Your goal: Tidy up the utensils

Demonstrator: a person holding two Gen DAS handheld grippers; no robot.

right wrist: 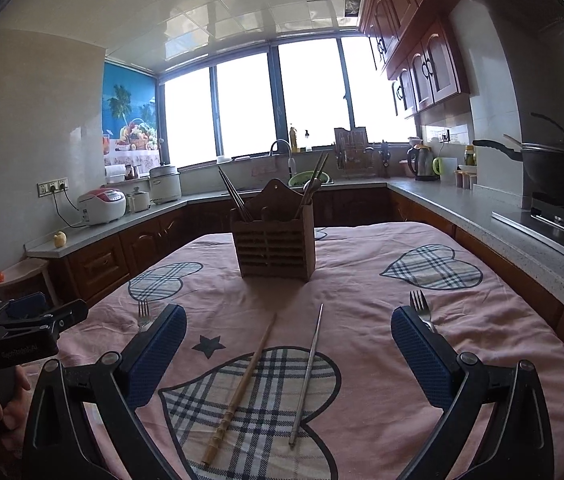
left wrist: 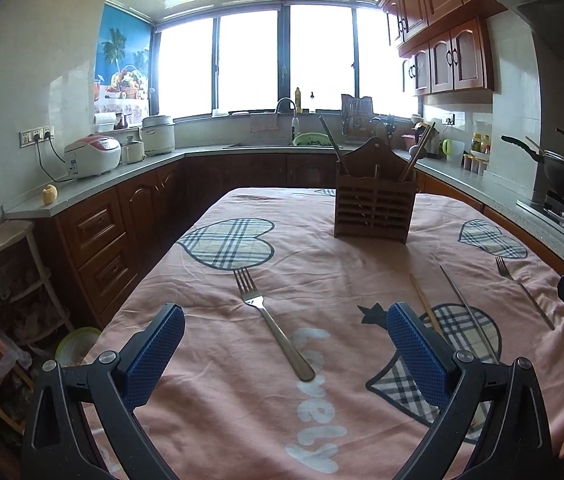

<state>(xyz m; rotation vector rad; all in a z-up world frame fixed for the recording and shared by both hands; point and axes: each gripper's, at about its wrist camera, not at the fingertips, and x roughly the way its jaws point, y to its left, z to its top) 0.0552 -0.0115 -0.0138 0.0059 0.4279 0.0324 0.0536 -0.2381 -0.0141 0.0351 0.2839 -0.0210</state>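
Observation:
A wooden utensil holder (left wrist: 374,208) (right wrist: 274,250) stands on the pink cloth toward the table's far side, with chopsticks sticking out of it. My left gripper (left wrist: 285,318) is open above a steel fork (left wrist: 272,322) that lies between its fingers. My right gripper (right wrist: 288,322) is open above a wooden chopstick (right wrist: 242,388) and a metal chopstick (right wrist: 306,380) lying side by side. A second fork (right wrist: 422,312) (left wrist: 524,290) lies by the right finger (right wrist: 422,356). In the left wrist view both chopsticks (left wrist: 468,312) lie right of the gripper.
The pink heart-print tablecloth (left wrist: 242,420) covers the table. Kitchen counters (right wrist: 482,216) run around it, close on the right, with a wok (right wrist: 554,176) on the stove. The left gripper's body (right wrist: 30,320) shows at the right wrist view's left edge.

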